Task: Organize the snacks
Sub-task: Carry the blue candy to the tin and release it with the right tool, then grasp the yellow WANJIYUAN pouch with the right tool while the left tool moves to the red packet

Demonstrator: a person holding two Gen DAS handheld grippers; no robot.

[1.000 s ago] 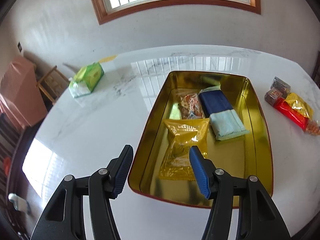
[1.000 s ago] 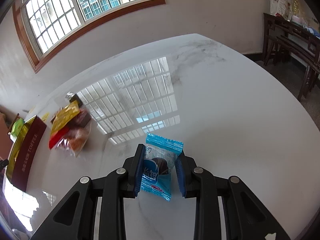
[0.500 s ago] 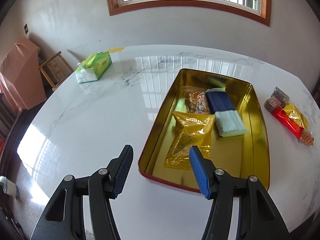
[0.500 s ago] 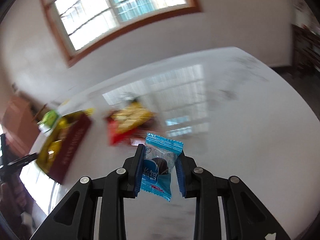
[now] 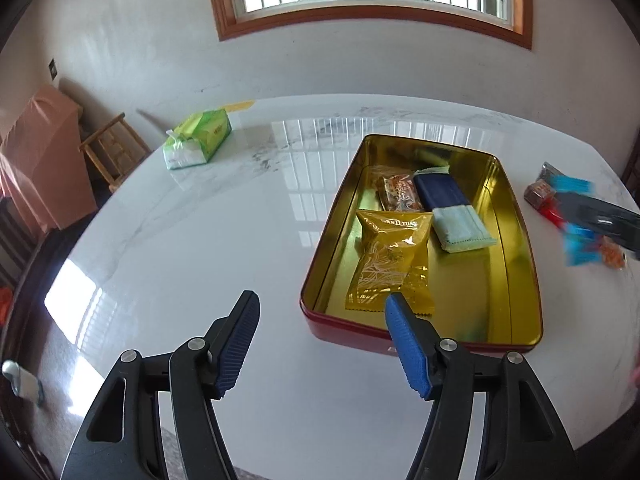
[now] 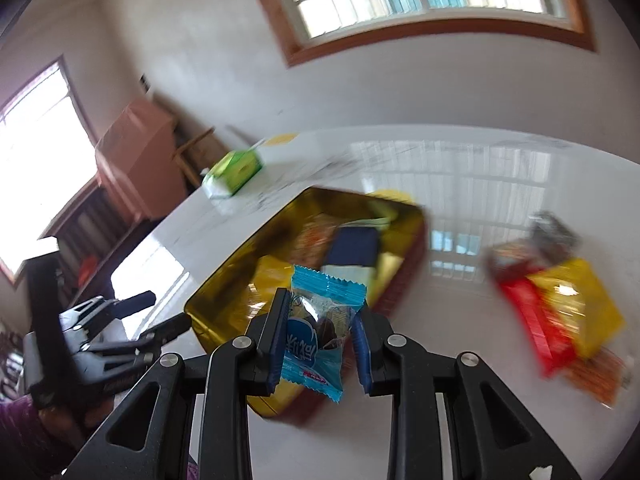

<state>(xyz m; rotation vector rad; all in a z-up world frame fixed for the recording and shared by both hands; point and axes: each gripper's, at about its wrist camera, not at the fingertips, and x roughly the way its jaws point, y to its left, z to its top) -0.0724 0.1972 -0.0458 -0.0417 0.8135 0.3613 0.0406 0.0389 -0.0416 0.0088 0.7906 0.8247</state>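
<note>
Four packets lie inside the open tin [image 5: 516,240], a rounded rectangle with a shiny gold lining and red outer wall, sitting on the glossy white marble desk [image 5: 224,240]. Nearest is a crinkly gold packet [image 5: 390,264] whose top strip carries print that looks like "YANJI YUAN", though it is too small to be sure; at 12 o'clock of it lies a small clear orange-brown packet [image 5: 398,194], and at 2 o'clock a flat navy packet [image 5: 440,194] with a pale green packet [image 5: 462,230] at its near end. The left tongs [image 5: 320,310] hang over bare desk at the tin's near left corner, jaws opening with nothing between them. The right tongs [image 6: 320,328] are clamped on a light blue snack packet [image 6: 316,332], foil with zigzag ends and a clear window showing a dark sweet; it is held in the air over the tin's near edge, its white lettering unreadable. At 3 o'clock of the tin a blurred heap of snacks [image 6: 556,296] lies on the desk. At 10 o'clock sits a green tissue pack [image 5: 199,140].
</note>
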